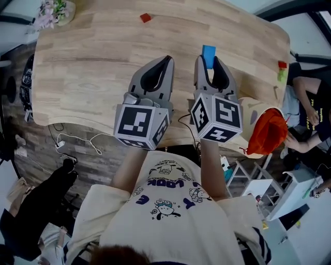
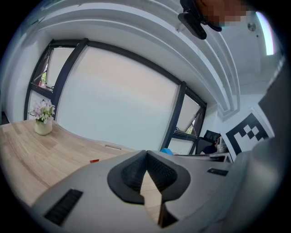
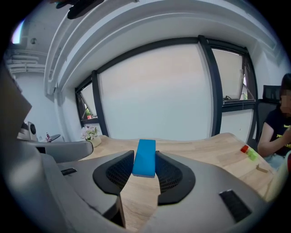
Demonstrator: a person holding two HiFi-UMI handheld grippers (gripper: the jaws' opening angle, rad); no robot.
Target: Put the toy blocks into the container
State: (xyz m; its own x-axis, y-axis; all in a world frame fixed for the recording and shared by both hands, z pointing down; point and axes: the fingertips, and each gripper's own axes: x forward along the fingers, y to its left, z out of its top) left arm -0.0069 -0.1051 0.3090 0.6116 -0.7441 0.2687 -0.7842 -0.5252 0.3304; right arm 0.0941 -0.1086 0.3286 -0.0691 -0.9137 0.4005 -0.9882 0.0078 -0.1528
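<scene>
The blue block [image 3: 145, 157] is clamped in the right gripper [image 1: 209, 63] above the table [image 1: 93, 62], its long axis running along the jaws. The orange bin [image 1: 266, 132], likely the container, sits by the table's near right edge, nearer this gripper. The left gripper [image 1: 164, 61] is pinched shut and empty.

Blue block [image 1: 208, 53]: only the far end shows in head view, the rest hidden between the jaws of the right tool [image 1: 208, 62]; in left gripper view just a blue sliver past the left tool [image 2: 146, 154]; red block [image 1: 145, 17], far on the table [image 1: 88, 62], too small to tell shape; container [image 1: 252, 115], near right, inside hidden by an orange mass [image 1: 268, 132], kind unclear; flower pot [image 1: 56, 11] cut by the top edge; table's near edge hidden behind both tools.
</scene>
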